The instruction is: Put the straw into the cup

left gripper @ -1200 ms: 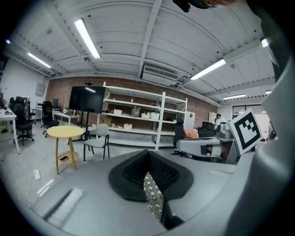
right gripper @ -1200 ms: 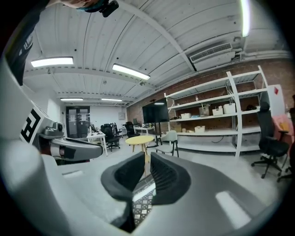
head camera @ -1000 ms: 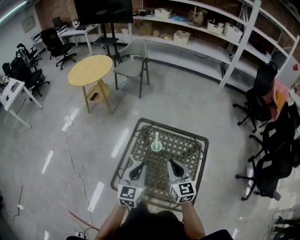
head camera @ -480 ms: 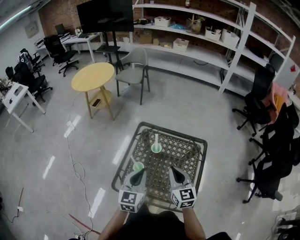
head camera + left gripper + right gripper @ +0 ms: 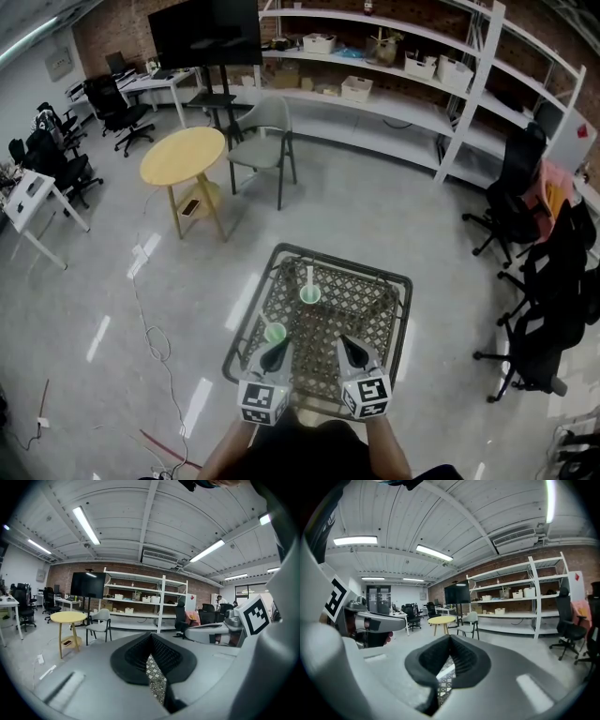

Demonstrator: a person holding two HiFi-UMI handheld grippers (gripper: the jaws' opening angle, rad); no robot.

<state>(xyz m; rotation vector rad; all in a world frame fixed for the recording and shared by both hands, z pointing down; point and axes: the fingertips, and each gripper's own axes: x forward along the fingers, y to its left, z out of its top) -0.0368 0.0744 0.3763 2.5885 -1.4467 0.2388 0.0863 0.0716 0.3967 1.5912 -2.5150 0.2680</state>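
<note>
In the head view a green cup (image 5: 309, 294) stands at the middle of the lattice-topped table (image 5: 401, 281), with a white straw (image 5: 309, 277) upright in it. A second green cup (image 5: 275, 332) sits nearer me, just ahead of my left gripper (image 5: 276, 353). My right gripper (image 5: 352, 351) hovers beside it over the table's near part, well short of the far cup. The jaws of both meet, with nothing between them, as the left gripper view (image 5: 151, 637) and the right gripper view (image 5: 450, 639) show.
A yellow round table (image 5: 183, 155) and a grey chair (image 5: 264, 131) stand beyond on the floor. Shelving (image 5: 394, 56) lines the back wall. Black office chairs (image 5: 539, 309) crowd the right. A cable (image 5: 155, 339) trails on the floor at the left.
Both grippers have drawn back toward me over the table. The near green cup, hidden a second ago, now shows in front of the left gripper.
</note>
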